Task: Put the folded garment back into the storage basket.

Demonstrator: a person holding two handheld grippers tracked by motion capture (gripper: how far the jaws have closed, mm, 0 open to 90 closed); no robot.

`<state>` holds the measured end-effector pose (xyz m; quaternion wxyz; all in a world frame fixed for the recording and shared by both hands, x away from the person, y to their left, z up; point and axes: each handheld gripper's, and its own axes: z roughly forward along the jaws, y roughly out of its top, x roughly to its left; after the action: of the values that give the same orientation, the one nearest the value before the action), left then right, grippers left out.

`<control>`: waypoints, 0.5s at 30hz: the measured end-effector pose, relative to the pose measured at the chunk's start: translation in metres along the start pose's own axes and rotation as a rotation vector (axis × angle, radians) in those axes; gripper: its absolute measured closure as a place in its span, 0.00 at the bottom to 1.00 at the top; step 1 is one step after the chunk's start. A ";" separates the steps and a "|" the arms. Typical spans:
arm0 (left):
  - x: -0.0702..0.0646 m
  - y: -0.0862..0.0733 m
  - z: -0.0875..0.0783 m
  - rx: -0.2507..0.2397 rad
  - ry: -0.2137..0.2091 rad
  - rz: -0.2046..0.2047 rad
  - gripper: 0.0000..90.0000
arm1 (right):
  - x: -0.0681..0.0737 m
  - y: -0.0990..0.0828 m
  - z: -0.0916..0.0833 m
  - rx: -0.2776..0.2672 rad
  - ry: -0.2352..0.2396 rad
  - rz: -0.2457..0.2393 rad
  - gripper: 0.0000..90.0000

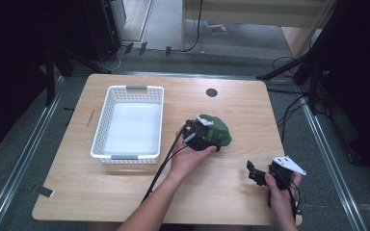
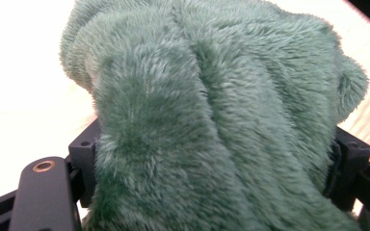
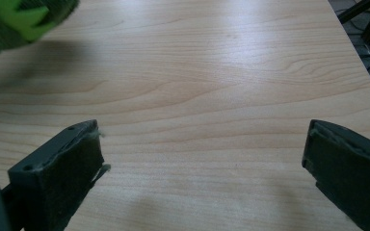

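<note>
A green plush toy (image 1: pixel 220 133) lies on the wooden table (image 1: pixel 125 192), right of centre. My left gripper (image 1: pixel 203 138) is pushed up against its near left side. In the left gripper view the fur (image 2: pixel 212 96) bulges between and over the jaws, which stand wide apart on either side of it; my left gripper (image 2: pixel 217 159) is open around the toy and its tips are hidden by fur. My right gripper (image 1: pixel 252 172) hovers near the front right corner, open and empty (image 3: pixel 202 144). An edge of the toy (image 3: pixel 14 19) shows at the top left of the right gripper view.
A white perforated basket (image 1: pixel 130 89), empty, stands left of the toy. A dark round grommet (image 1: pixel 211 92) sits near the table's far edge. Cables trail from both grippers toward the front edge. Metal rails and dark stands flank the table.
</note>
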<state>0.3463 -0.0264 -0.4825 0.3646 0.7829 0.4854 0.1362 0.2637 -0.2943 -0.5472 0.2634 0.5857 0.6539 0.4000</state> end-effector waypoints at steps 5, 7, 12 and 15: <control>0.005 0.005 -0.014 -0.030 0.007 0.002 0.24 | 0.000 0.000 0.000 -0.001 0.001 -0.001 0.01; 0.011 0.007 -0.021 -0.041 -0.002 -0.006 0.24 | 0.000 0.000 0.000 0.000 0.001 -0.001 0.01; 0.029 0.012 -0.041 -0.086 0.012 -0.039 0.24 | 0.000 0.000 0.000 0.000 0.000 -0.004 0.01; 0.037 0.015 -0.053 -0.110 0.024 -0.045 0.25 | 0.000 0.000 0.000 0.000 0.000 -0.003 0.01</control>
<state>0.3446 0.0250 -0.4408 0.4040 0.7488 0.4993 0.1638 0.2641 -0.2943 -0.5473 0.2641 0.5849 0.6546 0.3996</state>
